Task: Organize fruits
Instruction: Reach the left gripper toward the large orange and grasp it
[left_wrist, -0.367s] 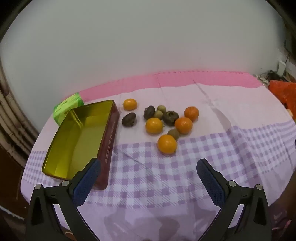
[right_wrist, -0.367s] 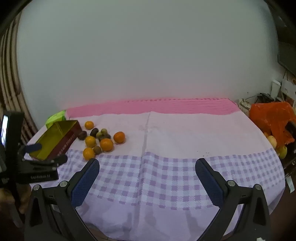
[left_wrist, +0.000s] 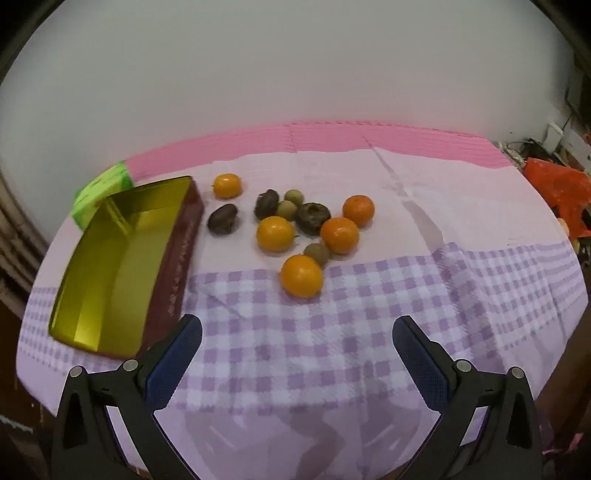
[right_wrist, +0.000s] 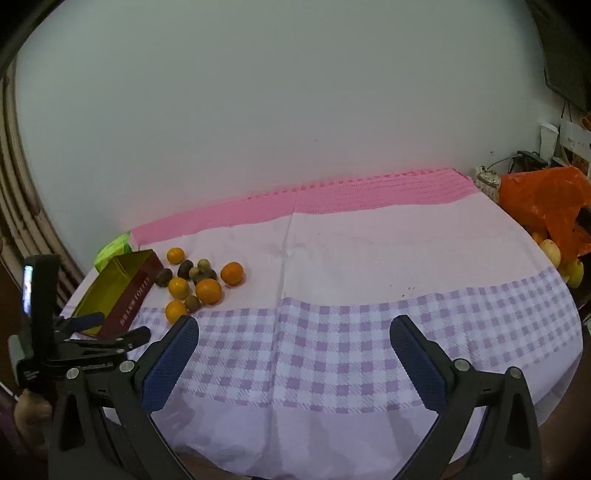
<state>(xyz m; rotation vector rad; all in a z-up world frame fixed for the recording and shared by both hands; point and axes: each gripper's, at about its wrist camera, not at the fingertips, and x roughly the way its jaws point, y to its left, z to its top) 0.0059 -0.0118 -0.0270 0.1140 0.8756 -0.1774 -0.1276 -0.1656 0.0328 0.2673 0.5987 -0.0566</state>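
Observation:
Several oranges lie on the cloth; the nearest orange (left_wrist: 301, 276) lies just ahead of my left gripper (left_wrist: 297, 338). Dark wrinkled fruits (left_wrist: 222, 218) and small greenish-brown fruits (left_wrist: 317, 254) lie among them. An open gold-lined tin box with dark red sides (left_wrist: 110, 258) lies left of the fruit and holds nothing. My left gripper is open and empty above the checked cloth. My right gripper (right_wrist: 293, 338) is open and empty farther right. From the right wrist, the fruit group (right_wrist: 208, 291), the tin (right_wrist: 129, 291) and the left gripper (right_wrist: 107, 330) show at the left.
A green packet (left_wrist: 101, 188) lies behind the tin. The round table carries a pink and purple-checked cloth (right_wrist: 351, 332). An orange plastic bag (right_wrist: 546, 206) and yellow fruits (right_wrist: 552, 251) sit off the table's right edge. A white wall stands behind.
My left gripper has moved forward and a little left, so the fruit and tin look nearer. The right gripper's view has shifted slightly. Both grippers stay open.

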